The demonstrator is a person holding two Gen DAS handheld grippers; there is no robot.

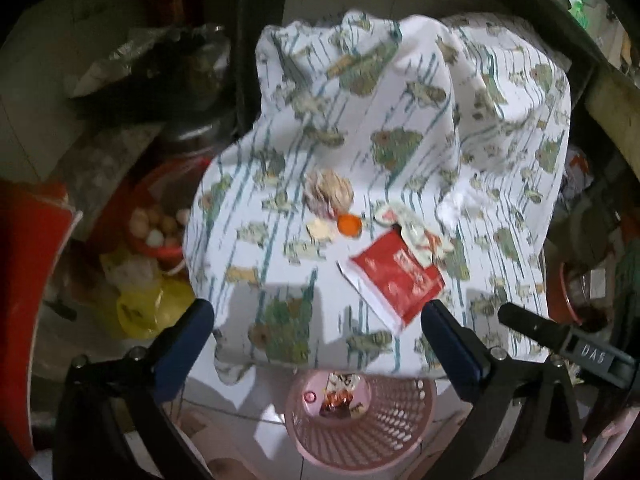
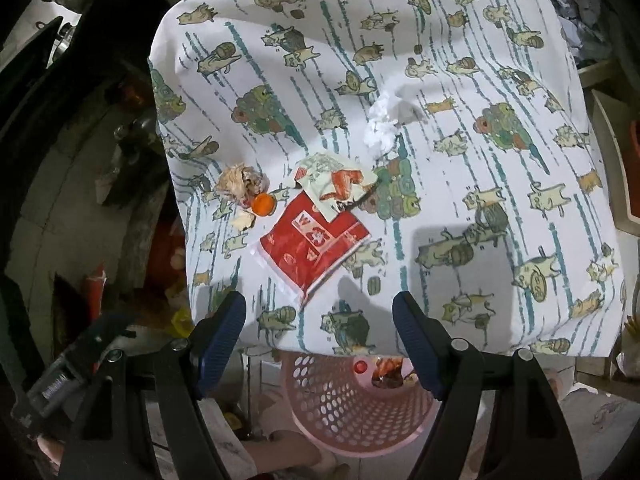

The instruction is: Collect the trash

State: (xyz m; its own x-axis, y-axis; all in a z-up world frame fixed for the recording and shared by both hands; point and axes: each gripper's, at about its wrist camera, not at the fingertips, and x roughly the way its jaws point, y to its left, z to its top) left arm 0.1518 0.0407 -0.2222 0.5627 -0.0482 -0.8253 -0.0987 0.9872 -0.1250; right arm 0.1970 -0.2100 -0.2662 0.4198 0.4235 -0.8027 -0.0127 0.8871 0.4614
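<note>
A red wrapper lies on the patterned tablecloth. A pale torn packet overlaps its far edge. An orange cap, a crumpled brown paper ball and a white tissue wad lie near. A pink basket with some trash stands below the table's near edge. My left gripper is open and empty above the near edge. My right gripper is open and empty, just short of the red wrapper.
A red bowl of eggs and a yellow bag sit on the floor to the left. Dark clutter and a foil-covered pot stand at the back left. The right gripper's body shows in the left wrist view.
</note>
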